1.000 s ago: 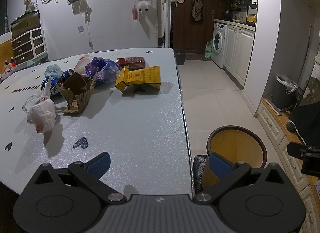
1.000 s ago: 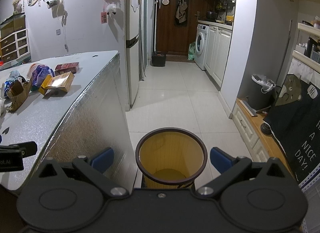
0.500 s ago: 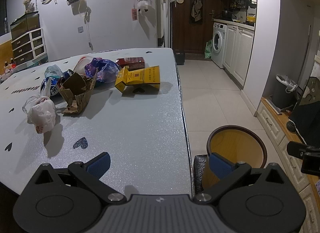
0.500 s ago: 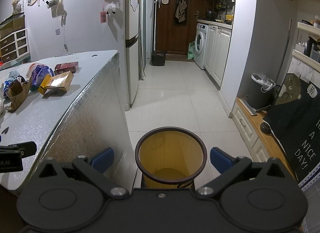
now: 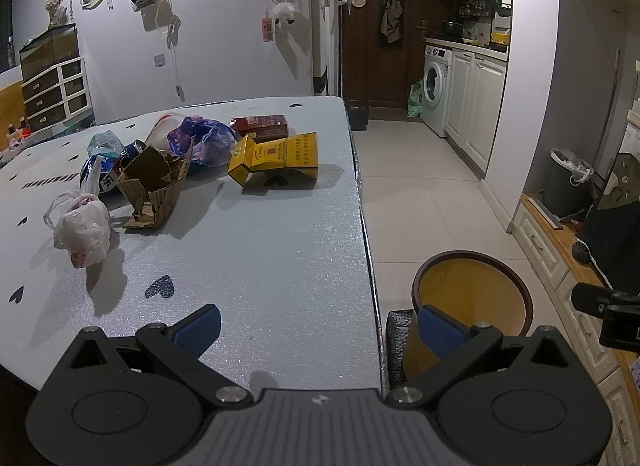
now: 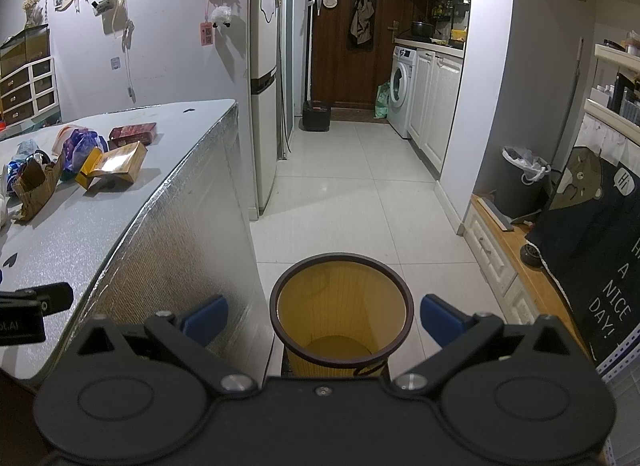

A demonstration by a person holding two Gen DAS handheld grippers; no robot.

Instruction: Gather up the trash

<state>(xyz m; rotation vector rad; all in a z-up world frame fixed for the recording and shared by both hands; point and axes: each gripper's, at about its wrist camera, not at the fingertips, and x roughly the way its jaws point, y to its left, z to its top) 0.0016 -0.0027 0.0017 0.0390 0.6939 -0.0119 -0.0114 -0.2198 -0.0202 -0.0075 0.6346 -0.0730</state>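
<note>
Dim kitchen-hallway scene with a white tiled floor (image 6: 352, 201), a dark wooden door at the far end and a white washing machine (image 6: 400, 95) beside it. Grey speckled table (image 5: 256, 250) with black heart marks occupies the left; trash lies clustered on its far half. Items shown: a yellow cardboard carton (image 5: 276, 157) with an open flap, a dark red flat box (image 5: 262, 126) just behind it, a purple crumpled plastic bag (image 5: 204, 137), a torn brown cardboard piece (image 5: 154, 185), a blue-and-white wrapper (image 5: 98, 175) and a knotted white plastic bag (image 5: 82, 227) nearest the camera. On the floor just beside the table's edge stands a round yellow wastebasket with a dark rim (image 6: 340, 314), seemingly empty. Left gripper (image 5: 318, 326) hovers over the table's near corner, its blue-padded jaws spread wide and holding nothing, well apart from the trash. Right gripper (image 6: 324, 316) hangs above the wastebasket, jaws likewise wide and empty, the basket's mouth framed between them.
</note>
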